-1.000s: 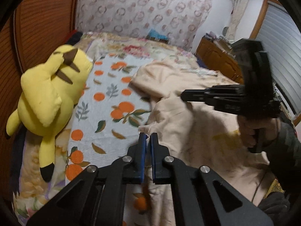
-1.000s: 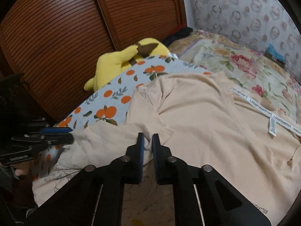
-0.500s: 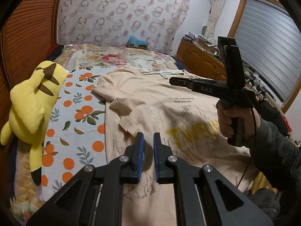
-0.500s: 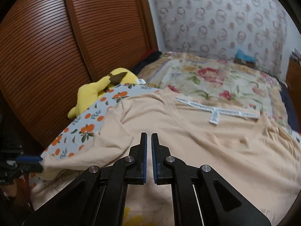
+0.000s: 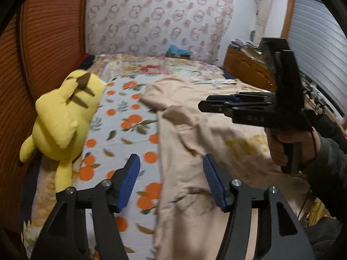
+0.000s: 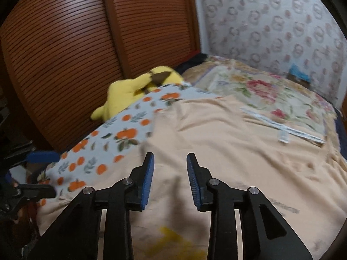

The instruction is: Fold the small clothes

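Lying spread across the middle and right of both frames, the pale peach cotton T-shirt with a yellow print (image 5: 195, 151) rests on the orange-patterned white bedsheet (image 5: 128, 125), its collar end with the long white label strip (image 6: 282, 130) toward the upper right of the right wrist view. The left gripper (image 5: 171, 182) hovers low at the bottom centre of its frame with its blue-padded fingers (image 5: 128, 179) spread wide and nothing between them, straddling the shirt's left edge. The right gripper (image 6: 170, 179) also stands with jaws parted and empty, just above the shirt's lower half. The fabric looks light, limp and wrinkled, so it would likely sag and bunch if lifted from a single point; a pinch on a hem or a shoulder seam, one gripper at each corner, seems the safest hold, since thin cloth can slip from a shallow grip. The yellow plush toy with brown ear tips (image 5: 63, 119) lies at the left, apart from the shirt.
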